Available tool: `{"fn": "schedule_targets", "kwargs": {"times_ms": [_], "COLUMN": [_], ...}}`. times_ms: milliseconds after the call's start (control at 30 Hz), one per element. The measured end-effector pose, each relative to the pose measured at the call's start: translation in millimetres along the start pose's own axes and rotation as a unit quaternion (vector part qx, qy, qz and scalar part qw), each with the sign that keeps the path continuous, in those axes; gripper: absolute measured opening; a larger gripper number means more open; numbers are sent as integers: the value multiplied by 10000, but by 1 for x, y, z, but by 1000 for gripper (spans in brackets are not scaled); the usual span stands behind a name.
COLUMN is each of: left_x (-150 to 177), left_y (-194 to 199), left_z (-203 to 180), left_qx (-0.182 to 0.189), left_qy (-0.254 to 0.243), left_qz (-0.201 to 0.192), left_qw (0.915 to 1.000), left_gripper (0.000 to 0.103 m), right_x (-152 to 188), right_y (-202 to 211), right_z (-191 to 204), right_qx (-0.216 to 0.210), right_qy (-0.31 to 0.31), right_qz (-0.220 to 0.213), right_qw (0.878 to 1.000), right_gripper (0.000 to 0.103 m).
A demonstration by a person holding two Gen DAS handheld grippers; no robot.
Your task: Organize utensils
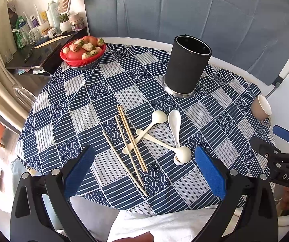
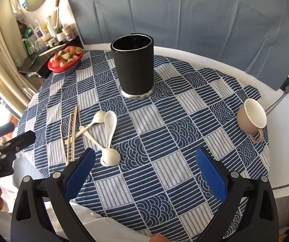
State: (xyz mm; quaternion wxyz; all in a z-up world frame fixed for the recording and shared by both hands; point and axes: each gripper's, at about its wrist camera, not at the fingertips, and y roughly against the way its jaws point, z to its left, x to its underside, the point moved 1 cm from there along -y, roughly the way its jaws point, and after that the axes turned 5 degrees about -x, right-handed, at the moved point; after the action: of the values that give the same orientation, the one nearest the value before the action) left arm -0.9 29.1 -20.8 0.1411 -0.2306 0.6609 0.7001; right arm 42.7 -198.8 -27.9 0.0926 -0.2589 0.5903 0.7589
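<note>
Both my grippers wide open over near table edge, holding nothing.

My left gripper (image 1: 144, 173) jaws spread wide, hovering just above the chopsticks (image 1: 132, 139), touching nothing; my right gripper (image 2: 145, 173) jaws spread wide too, empty over bare tablecloth (image 2: 164, 141). Chopsticks lie flat, long axes near-to-far, leaning slightly left. Three white spoons (image 1: 172, 131) lie just right of them, handles crossing; one cream handle crosses the chopsticks. Farther back, black utensil holder (image 1: 186, 66) upright, mouth open. Tan cup (image 2: 251, 117) tipped on its side, far right. Red fruit bowl (image 1: 82, 50) far left.
</note>
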Motion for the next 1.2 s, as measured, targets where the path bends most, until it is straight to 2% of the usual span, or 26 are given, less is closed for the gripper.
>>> {"fn": "schedule_targets", "kwargs": {"times_ms": [167,333,433,567,800,1200], "left_x": [-4,-10,-11,-14,-20,-25], "left_y": [-10,-26,-39,-52,-69,-99], "left_z": [1,0,2,8,13,21], "left_qx": [56,96,122,72,-246,-123], "left_qy": [-41,-115,-123,-130,-290,-222], "left_qz": [129,343,540,688,748,1092], "left_qw": [9999,9993,9984,9975,9965,9937], "left_gripper": [97,97,97,97,97,97], "right_x": [-4,-9,-13,-19,-27,-38], "right_y": [-16,-32,-44,-60,-91,-145], "right_z": [2,8,5,2,4,7], "right_qx": [-309,-218,-381,-616,-801,-1016], "right_qy": [44,278,205,140,280,499], "right_qz": [262,409,542,655,898,1259], "right_qw": [9992,9985,9976,9959,9923,9856], "right_gripper": [95,95,95,94,95,94]}}
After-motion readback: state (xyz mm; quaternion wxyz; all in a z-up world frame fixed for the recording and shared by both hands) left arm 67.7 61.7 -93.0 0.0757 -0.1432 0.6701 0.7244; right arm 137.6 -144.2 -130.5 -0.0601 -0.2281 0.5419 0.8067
